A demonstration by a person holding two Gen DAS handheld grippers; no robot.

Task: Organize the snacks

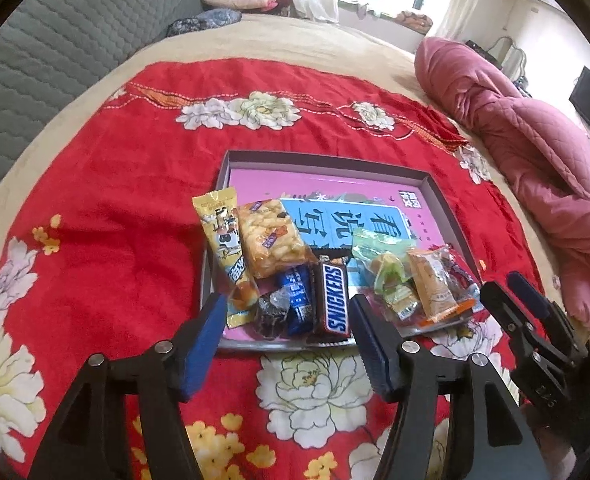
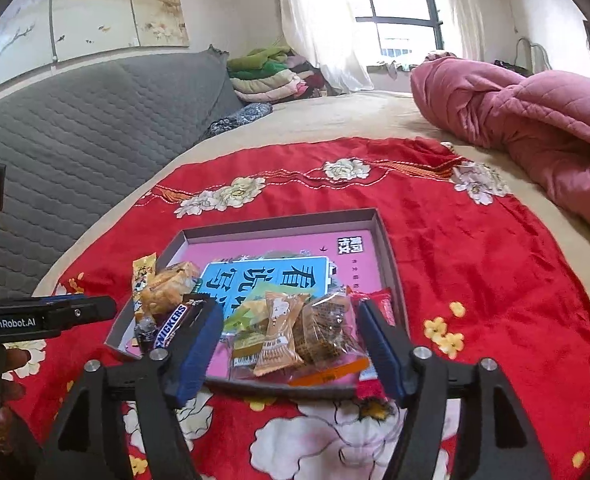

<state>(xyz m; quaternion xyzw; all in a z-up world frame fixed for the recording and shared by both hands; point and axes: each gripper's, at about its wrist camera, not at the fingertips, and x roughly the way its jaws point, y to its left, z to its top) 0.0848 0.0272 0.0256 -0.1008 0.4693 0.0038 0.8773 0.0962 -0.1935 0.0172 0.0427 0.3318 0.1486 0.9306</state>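
- Lying on a red flowered cloth on the bed is a flat gray box with a pink picture floor.
- The snacks sit in two piles at the near end of the box.
- The left pile has a yellow stick pack, a see-through bag of puffed bites, a blue wrapped candy and a Snickers bar.
- The yellow stick pack leans over the left wall of the box.
- The right pile has a green-wrapped sweet, an orange-tan packet, a brown see-through packet and a red packet.
- The left hand-held gripper is let go, with its blue pads wide apart. It hangs over the left pile and nothing is between the pads.
- The right hand-held gripper is let go too. Its pads stand on each side of the right pile and do not press it.
- A pink quilt is bunched up far off on the bed.
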